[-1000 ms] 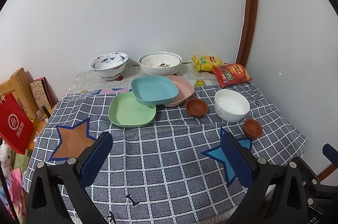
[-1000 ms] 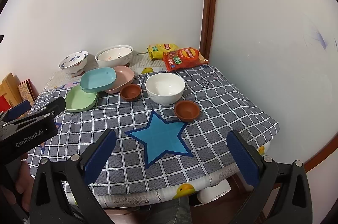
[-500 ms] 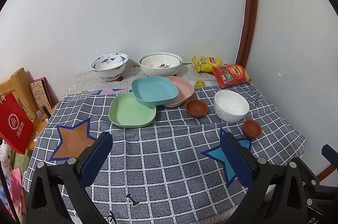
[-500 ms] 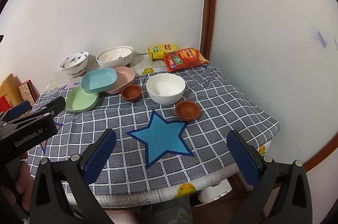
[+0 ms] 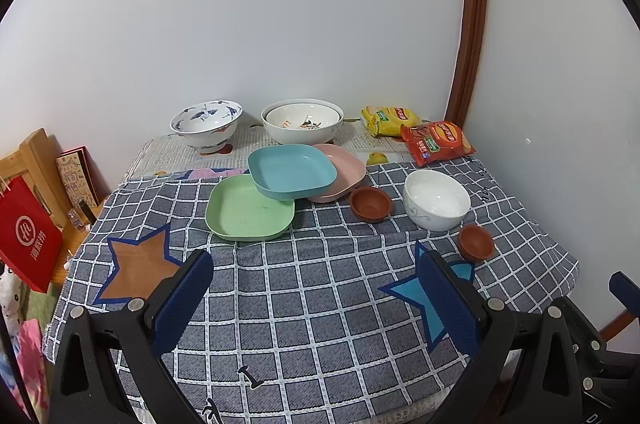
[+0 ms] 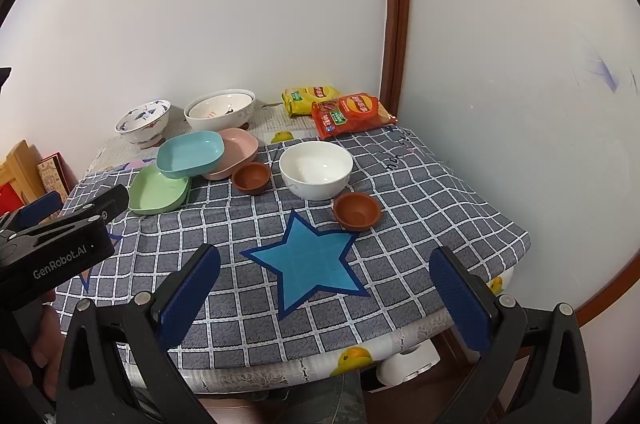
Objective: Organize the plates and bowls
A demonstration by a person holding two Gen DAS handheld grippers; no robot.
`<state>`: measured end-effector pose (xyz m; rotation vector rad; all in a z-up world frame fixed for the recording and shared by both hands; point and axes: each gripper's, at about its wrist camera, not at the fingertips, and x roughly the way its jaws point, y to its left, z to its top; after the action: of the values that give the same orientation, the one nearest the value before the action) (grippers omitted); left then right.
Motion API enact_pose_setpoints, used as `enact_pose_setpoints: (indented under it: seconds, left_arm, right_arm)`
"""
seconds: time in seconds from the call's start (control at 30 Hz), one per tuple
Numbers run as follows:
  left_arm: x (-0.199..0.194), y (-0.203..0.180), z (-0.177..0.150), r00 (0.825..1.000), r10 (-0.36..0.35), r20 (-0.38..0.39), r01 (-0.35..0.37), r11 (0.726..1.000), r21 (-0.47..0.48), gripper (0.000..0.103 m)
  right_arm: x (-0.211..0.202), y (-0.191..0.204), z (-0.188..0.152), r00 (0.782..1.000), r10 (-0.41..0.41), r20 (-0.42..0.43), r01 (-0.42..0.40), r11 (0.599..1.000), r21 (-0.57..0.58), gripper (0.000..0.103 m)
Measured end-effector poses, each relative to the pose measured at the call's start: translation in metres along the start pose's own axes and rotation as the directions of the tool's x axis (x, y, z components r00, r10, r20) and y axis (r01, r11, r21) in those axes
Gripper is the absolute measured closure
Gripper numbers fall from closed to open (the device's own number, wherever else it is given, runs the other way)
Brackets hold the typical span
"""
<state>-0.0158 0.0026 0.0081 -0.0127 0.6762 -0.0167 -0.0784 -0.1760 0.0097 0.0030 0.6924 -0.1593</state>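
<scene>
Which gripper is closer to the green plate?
Left. The left gripper hangs open just in front of the green plate; the right gripper is over the blue star, further right.

Blue plate (image 5: 291, 170) covers the upper right corner of the green plate (image 5: 248, 211) and the left part of the pink plate (image 5: 345, 167). Red bag (image 5: 28, 236) is cut off at the left frame edge; its print is too small to read. Right claw (image 5: 624, 290) shows only as a tip at the lower right edge.
</scene>
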Motion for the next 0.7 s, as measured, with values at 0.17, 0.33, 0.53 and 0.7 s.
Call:
enact_pose_setpoints:
  seconds: [0.17, 0.33, 0.53, 0.7]
  left_arm:
    - [-0.0002, 0.0000, 0.0000, 1.000, 0.000, 0.001, 0.000, 1.000, 0.000, 0.000]
    - [-0.0003, 0.0002, -0.0005, 1.000, -0.001, 0.001, 0.001, 1.000, -0.001, 0.000]
    - [-0.0015, 0.0005, 0.0028, 1.000, -0.001, 0.002, 0.001, 1.000, 0.008, 0.000]
    - [0.0019, 0.0005, 0.0092, 1.000, -0.003, -0.005, 0.003, 1.000, 0.016, 0.000]
  right_arm:
    - [0.0000, -0.0002, 0.0003, 1.000, 0.001, 0.000, -0.001, 1.000, -0.001, 0.000]
    - [-0.0001, -0.0007, -0.0002, 1.000, 0.003, 0.001, -0.003, 1.000, -0.003, 0.000]
    - [-0.0011, -0.0001, 0.0029, 1.000, 0.001, 0.004, -0.001, 1.000, -0.002, 0.000]
    - [-0.0005, 0.0014, 0.0086, 1.000, -0.006, 0.010, 0.006, 1.000, -0.013, 0.000]
